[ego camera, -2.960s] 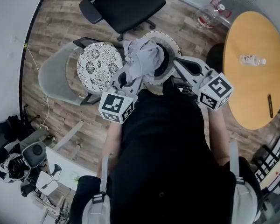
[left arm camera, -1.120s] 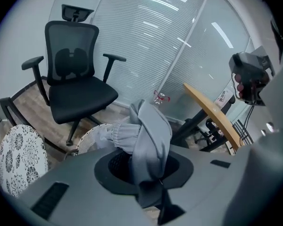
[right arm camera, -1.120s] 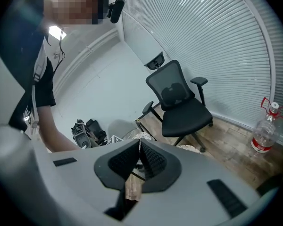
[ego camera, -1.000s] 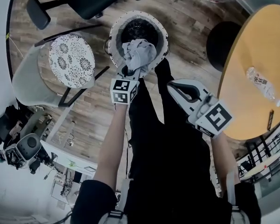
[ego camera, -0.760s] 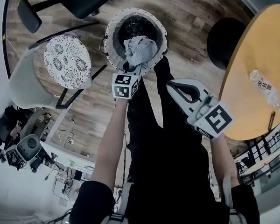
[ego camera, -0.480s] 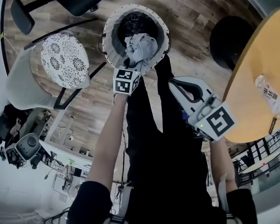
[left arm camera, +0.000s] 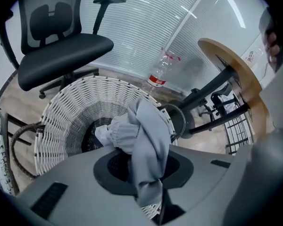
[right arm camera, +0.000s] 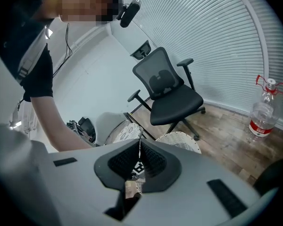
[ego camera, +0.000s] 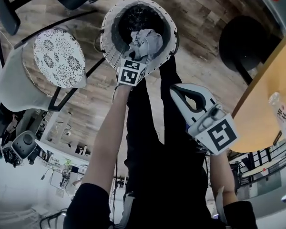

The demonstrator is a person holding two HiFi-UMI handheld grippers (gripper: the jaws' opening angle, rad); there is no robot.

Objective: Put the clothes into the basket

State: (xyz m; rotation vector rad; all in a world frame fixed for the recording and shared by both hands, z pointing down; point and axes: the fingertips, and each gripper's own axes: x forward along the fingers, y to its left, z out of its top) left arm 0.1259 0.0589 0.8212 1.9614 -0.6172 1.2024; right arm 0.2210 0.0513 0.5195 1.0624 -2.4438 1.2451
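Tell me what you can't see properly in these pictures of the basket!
- Head view: the bottom of the basket, partly covered by the grey cloth and the left hand-held gripper.
- Left gripper view: the basket's near side, behind the gripper's own body.
- Head view: the bottle, cut off by the right edge.

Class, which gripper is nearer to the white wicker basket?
Left. The left gripper holds the grey garment over the mouth of the basket; the right gripper, shut and empty, hangs outside the rim, nearer the person.
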